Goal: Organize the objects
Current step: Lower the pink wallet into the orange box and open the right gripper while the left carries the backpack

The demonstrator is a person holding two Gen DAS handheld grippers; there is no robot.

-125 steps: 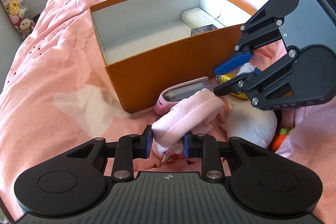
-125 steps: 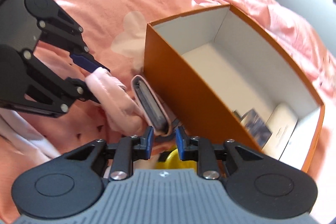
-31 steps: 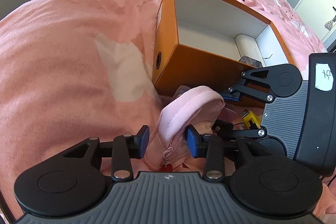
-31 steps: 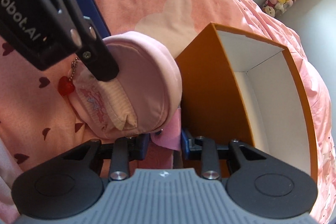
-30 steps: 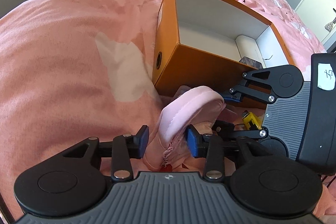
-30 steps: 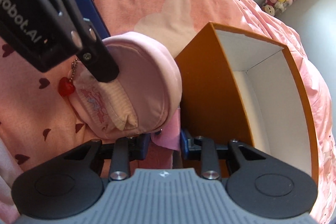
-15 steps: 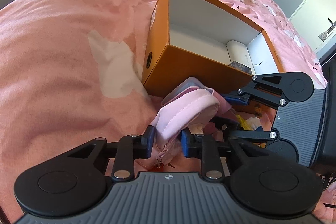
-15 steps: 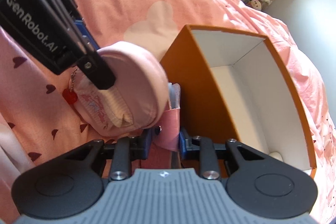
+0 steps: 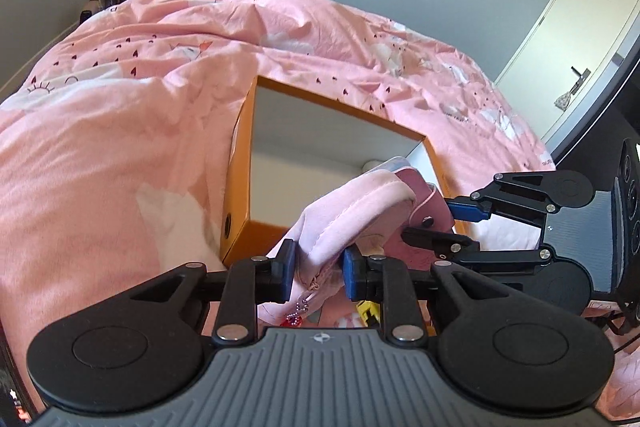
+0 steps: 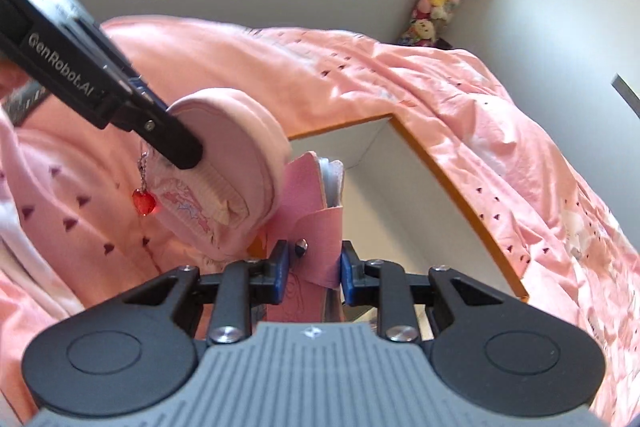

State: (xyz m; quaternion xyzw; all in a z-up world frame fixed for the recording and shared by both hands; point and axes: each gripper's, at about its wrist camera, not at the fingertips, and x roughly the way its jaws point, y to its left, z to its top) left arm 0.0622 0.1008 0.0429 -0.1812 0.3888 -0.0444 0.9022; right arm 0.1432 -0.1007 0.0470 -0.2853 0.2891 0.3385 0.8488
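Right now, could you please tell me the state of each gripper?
Left gripper: shut on the pale pink pouch.
Right gripper: shut on the darker pink case.

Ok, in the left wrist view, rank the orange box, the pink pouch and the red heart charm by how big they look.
1. orange box
2. pink pouch, though it sits nearer the camera
3. red heart charm, tiny and partly hidden

Soft matt pink cloth pouch (image 9: pixel 352 211) with a glossy red heart charm (image 10: pixel 144 203); the box (image 9: pixel 240 187) beside it is smooth matt orange card, and under the box lies rumpled cotton bedding (image 9: pixel 120 131).
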